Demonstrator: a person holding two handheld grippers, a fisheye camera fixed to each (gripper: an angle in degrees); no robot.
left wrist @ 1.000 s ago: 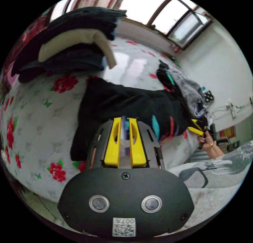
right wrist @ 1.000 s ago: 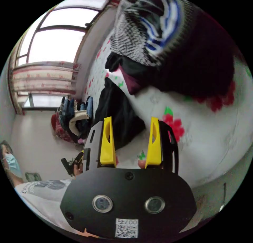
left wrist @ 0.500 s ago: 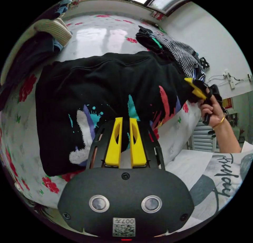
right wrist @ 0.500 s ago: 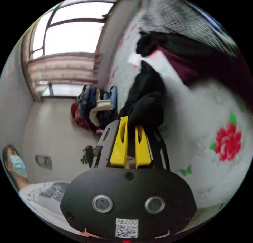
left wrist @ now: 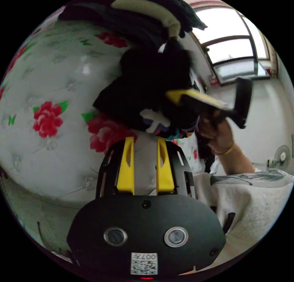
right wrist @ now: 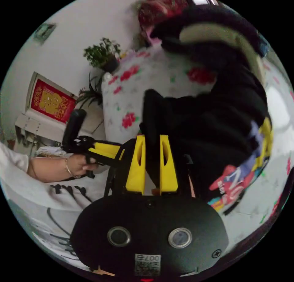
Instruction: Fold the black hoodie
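The black hoodie (right wrist: 214, 122) lies bunched on the bed (left wrist: 46, 89), which carries a white quilted cover printed with red flowers. The hoodie's fabric is plain black over most of its surface, with a printed patch of red, yellow, blue and white at one edge, seen to the right of the fingers in the right gripper view.

In the right gripper view, the right gripper (right wrist: 152, 162) has its yellow fingers (right wrist: 137, 165) drawn narrow, and a fold of black hoodie cloth runs down between them, pinched from both sides. In the left gripper view, the left gripper (left wrist: 145, 164) has its fingers set moderately apart with nothing between them; the hoodie sits just beyond the fingertips, untouched by them.

A stack of folded clothes (left wrist: 144, 9), dark with one cream layer, rests on the bed beyond the hoodie. The person's hand (left wrist: 219, 132) grips the handle of the right gripper, to the right of the left fingers.
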